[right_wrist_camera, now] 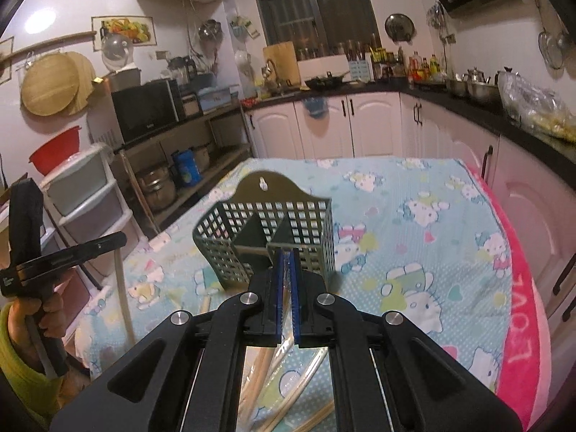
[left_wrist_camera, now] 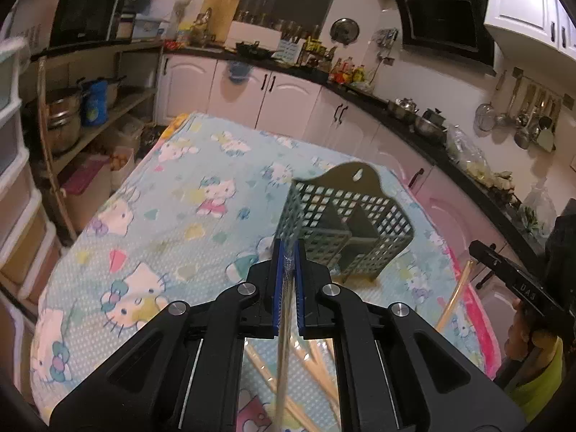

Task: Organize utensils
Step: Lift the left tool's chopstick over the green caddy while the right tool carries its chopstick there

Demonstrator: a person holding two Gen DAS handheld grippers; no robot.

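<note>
Green lattice utensil holder (left_wrist_camera: 345,230) stands upright, its divided compartments empty.

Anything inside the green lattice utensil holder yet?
The green lattice utensil holder shows only its dividers and bare compartments; no utensils stand in it. The compartment bottoms nearest the cameras are hidden behind the front wall and the gripper fingers.

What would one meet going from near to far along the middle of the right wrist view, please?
The right gripper, shut on a clear-wrapped chopstick → the green utensil basket, standing upright on the cartoon-print cloth → the white cabinet doors → the dark countertop with a wok → the window.
</note>
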